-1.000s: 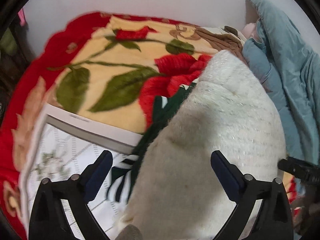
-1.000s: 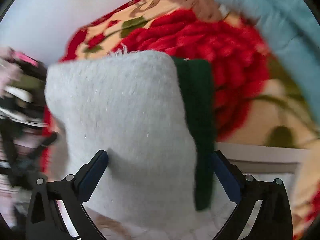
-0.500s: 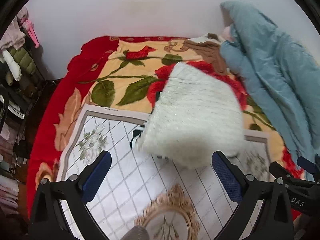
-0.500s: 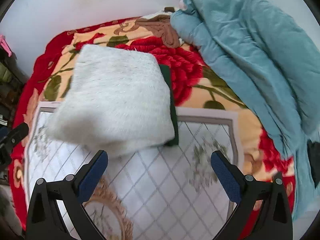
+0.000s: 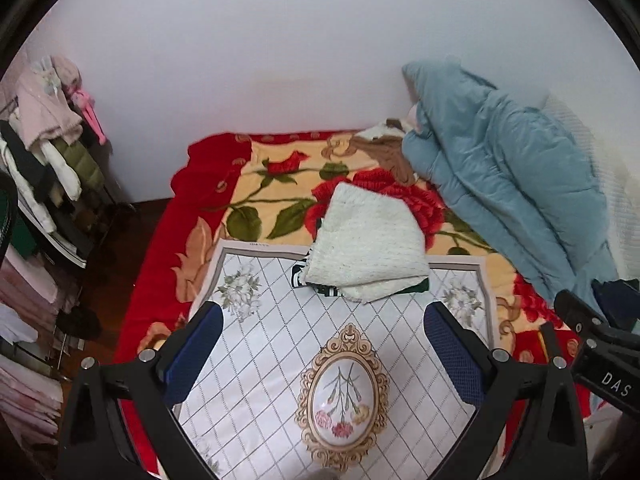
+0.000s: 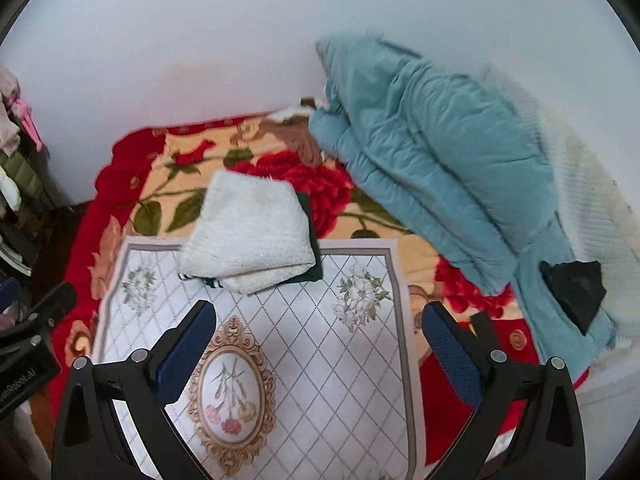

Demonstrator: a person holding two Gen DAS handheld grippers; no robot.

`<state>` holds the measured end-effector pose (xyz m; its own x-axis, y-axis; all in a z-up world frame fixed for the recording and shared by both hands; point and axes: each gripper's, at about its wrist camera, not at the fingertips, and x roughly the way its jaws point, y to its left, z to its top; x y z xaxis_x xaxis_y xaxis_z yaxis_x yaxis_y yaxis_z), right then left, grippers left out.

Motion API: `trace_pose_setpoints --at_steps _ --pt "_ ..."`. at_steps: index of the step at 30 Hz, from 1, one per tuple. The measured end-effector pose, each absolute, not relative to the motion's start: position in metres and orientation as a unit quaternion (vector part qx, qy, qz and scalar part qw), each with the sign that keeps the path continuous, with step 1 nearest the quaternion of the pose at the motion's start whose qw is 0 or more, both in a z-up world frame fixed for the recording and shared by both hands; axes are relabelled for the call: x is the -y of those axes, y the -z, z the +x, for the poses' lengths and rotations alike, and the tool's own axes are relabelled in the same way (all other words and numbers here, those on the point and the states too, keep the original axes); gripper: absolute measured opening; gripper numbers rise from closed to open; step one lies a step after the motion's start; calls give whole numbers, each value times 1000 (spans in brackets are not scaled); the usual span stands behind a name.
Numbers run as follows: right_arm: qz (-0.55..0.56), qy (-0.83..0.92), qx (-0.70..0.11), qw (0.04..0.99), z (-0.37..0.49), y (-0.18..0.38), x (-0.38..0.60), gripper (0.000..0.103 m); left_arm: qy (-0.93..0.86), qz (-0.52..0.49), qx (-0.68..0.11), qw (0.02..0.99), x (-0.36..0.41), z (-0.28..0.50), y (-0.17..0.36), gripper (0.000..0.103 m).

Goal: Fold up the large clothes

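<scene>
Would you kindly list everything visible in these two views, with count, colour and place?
folded sweater: one, white over dark green, far edge of mat.
mat: one, white lattice with floral medallion, on blanket.
blanket: one, red and cream roses, covering bed.
quilt: one, teal, heaped at right by wall.
dark item: one, black, on quilt's near end.
hanging clothes: several, pink, white, olive, far left.
left hand-held gripper: open, empty.
right hand-held gripper: open, empty.

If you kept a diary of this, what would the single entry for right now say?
left gripper: open, empty | right gripper: open, empty | folded white sweater: lying across far edge of patterned mat and floral blanket
</scene>
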<state>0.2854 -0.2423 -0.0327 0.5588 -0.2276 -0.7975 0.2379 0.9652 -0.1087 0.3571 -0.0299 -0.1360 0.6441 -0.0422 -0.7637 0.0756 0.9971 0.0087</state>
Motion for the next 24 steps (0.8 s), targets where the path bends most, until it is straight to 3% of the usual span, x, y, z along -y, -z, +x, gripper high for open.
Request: trace_pose_setpoints --at_steps 9,24 --pt "4 120 -437 892 205 -68 224 103 22 13 -426 904 23 297 76 103" --pt "-16 103 -396 912 160 -147 219 103 6 -9 -390 921 25 261 27 103"
